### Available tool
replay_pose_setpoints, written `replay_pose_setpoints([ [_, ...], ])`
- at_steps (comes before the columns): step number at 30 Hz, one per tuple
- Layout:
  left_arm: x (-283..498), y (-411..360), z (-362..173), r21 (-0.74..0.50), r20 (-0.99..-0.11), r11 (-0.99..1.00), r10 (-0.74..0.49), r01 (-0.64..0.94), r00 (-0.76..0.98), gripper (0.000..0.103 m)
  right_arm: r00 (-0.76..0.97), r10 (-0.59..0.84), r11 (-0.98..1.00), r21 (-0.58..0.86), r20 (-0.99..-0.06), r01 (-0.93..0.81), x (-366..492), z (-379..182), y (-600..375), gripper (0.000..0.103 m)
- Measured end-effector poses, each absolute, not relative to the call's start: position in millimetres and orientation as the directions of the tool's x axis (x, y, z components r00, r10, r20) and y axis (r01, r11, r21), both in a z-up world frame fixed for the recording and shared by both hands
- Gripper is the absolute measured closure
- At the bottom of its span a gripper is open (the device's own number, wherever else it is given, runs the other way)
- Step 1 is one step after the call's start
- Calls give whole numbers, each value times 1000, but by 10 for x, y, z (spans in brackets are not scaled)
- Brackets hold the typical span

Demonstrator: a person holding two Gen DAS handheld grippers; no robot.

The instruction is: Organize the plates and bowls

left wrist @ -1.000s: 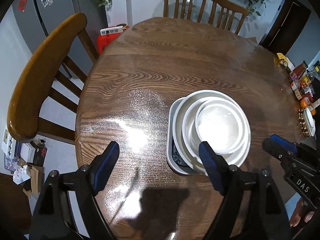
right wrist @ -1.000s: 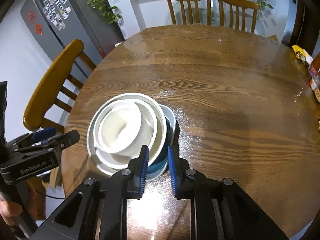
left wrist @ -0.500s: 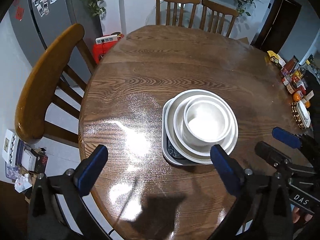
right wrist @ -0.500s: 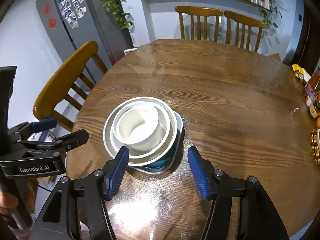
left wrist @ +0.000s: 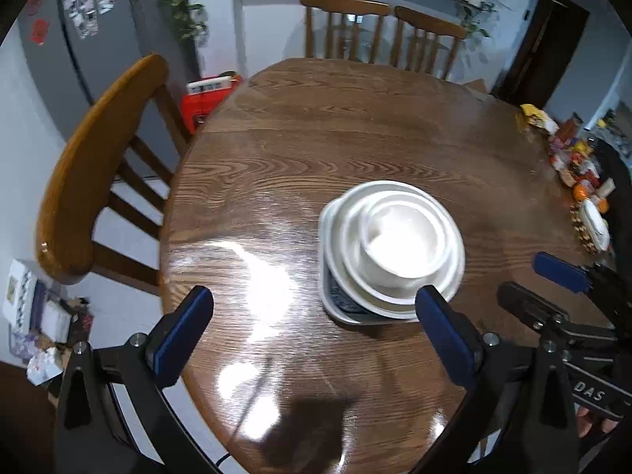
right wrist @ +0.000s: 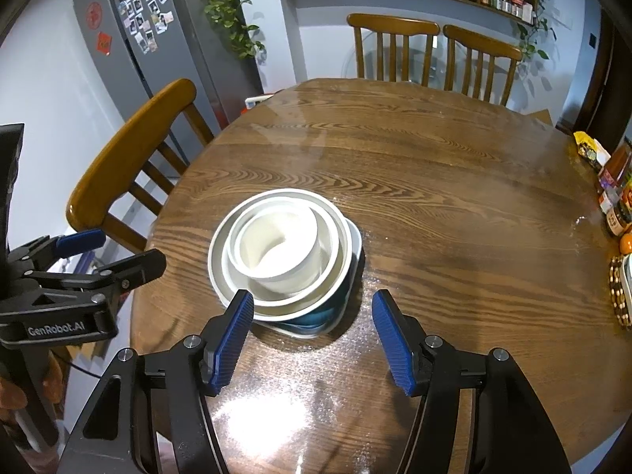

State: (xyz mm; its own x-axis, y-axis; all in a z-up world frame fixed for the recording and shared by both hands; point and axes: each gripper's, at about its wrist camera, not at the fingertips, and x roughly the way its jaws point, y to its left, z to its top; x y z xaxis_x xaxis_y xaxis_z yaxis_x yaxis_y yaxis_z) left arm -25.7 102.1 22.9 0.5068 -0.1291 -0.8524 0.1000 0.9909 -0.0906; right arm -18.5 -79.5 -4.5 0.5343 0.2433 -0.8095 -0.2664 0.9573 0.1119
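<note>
On the round wooden table (right wrist: 434, 205), the nested stack of white bowls and plates (right wrist: 282, 260) sits at about seven o'clock from its centre, and the left gripper (left wrist: 312, 331) and right gripper (right wrist: 312, 339), both with jaws apart and empty, hover near it, so stacking seems finished and next they need only to move away.

Overhead room light is bouncing off the glossy surface (left wrist: 355, 150), throwing a broad white glare patch near its close edge in both views. The left wrist view is looking softer, with motion blur smearing the stacked white bowls (left wrist: 399, 245); the right wrist view is staying crisp. Fisheye distortion is bending the chairs and walls outward, and black vignetting is cutting every corner. A dark shadow is lying near the bottom edge.
</note>
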Motion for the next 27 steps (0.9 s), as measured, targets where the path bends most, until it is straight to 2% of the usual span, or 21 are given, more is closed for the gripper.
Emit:
replay_pose_setpoints([
  [2, -255, 998, 207, -117, -855, 986, -160, 117, 494, 1, 533, 241, 958, 109, -811, -266, -190, -48, -793, 40],
  [5, -249, 971, 164, -72, -867, 991, -120, 117, 483, 1, 527, 238, 958, 107, -816, -267, -208, -60, -794, 40],
  [27, -218, 928, 64, -5, -886, 992, -62, 124, 460, 1, 504, 232, 956, 99, -832, -276, -181, -115, -762, 40],
])
